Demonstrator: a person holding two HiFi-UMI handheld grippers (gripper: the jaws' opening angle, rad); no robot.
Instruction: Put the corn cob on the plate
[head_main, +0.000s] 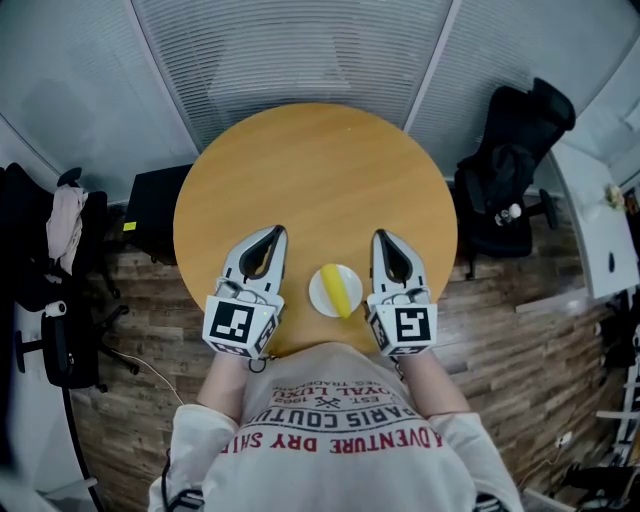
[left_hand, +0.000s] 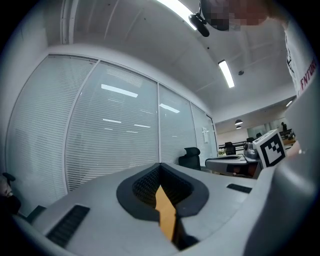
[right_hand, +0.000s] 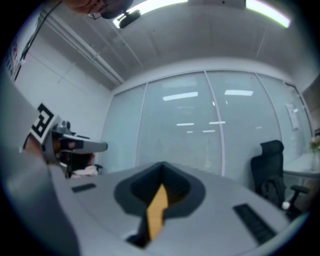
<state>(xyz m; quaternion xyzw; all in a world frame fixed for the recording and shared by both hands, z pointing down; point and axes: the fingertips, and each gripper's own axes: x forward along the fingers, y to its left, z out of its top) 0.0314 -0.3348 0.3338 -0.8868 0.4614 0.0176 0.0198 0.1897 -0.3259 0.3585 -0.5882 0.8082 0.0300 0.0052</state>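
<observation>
2 pairs of tongs and 1 plate tell most of it.

Head view: the plate (head_main: 321, 291) sits near the person's edge of the round wooden counter (head_main: 310, 170), and the corn cob (head_main: 342, 292) lies on it, slanting toward the plate's near rim. The left tongs (head_main: 275, 233) are just left of the plate and the right tongs (head_main: 382, 237) just right of it. Both point away from the person, tips drawn together, with nothing in them. By this the placing step looks done. I judge that the next move calls for no more than drawing both tongs clear without nudging the plate. The cob is too small here to tell whether its near end overhangs the rim. The counter's near edge is covered by the person's shirt, and the hands are hidden behind the marker cubes.

Left gripper view: the left tongs (left_hand: 160, 165) are pressed together and empty. 1 orange sliver of counter shows through the gap behind the tips. Neither plate nor cob is in sight, only blinds and office chairs beyond.

Right gripper view: the right tongs (right_hand: 161, 164) are likewise together on nothing, with the same sliver of counter. The plate lies outside this view too.
</observation>
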